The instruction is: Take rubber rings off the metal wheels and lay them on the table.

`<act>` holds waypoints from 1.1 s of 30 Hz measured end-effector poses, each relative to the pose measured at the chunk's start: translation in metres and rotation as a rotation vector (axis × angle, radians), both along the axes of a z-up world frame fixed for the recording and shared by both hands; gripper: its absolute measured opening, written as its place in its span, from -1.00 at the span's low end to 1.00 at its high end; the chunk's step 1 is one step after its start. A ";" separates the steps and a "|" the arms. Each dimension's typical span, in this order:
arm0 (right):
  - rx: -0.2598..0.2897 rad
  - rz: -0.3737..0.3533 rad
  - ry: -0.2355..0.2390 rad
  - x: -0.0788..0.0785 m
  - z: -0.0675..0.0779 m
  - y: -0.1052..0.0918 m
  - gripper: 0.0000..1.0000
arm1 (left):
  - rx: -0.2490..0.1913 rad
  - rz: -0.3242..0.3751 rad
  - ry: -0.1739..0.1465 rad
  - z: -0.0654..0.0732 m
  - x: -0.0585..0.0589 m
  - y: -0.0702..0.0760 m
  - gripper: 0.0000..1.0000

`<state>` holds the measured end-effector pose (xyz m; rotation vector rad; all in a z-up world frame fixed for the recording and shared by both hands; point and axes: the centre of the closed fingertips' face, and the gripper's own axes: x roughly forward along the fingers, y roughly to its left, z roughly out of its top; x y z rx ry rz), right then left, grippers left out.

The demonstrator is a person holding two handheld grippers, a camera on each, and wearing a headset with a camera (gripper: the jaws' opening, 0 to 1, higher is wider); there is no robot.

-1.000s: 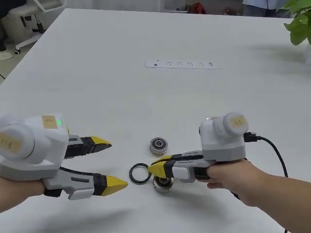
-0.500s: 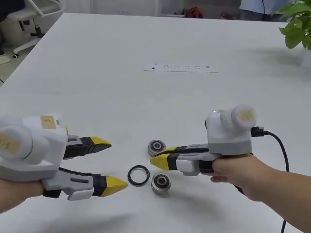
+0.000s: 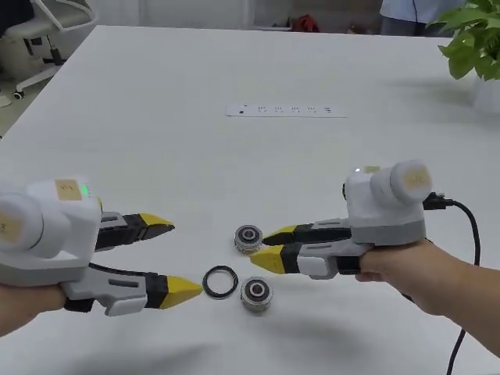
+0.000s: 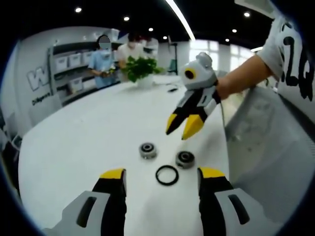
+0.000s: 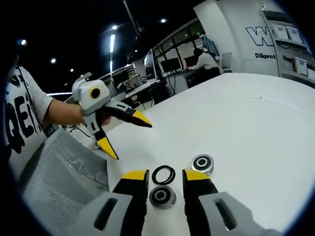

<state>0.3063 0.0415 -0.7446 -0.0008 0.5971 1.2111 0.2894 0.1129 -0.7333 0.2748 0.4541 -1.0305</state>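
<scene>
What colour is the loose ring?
The ring is black, clearest in the head view.

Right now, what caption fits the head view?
Left hand-held gripper and right hand-held gripper, both open, flank a rubber ring, near metal wheel and far metal wheel on the table.

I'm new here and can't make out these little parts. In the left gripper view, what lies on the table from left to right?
metal wheel → rubber ring → other metal wheel
</scene>
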 end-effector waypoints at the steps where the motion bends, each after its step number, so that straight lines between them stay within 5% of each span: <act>1: -0.004 0.005 -0.009 -0.001 0.001 -0.001 -0.48 | -0.001 0.000 -0.002 0.001 0.000 0.000 0.19; 12: -0.037 0.004 -0.080 -0.006 0.006 -0.021 -0.22 | -0.002 -0.001 -0.013 0.005 -0.002 0.000 0.20; 33: -0.078 -0.084 -0.115 -0.009 0.000 -0.066 0.12 | -0.004 0.028 -0.016 0.004 -0.008 0.009 0.23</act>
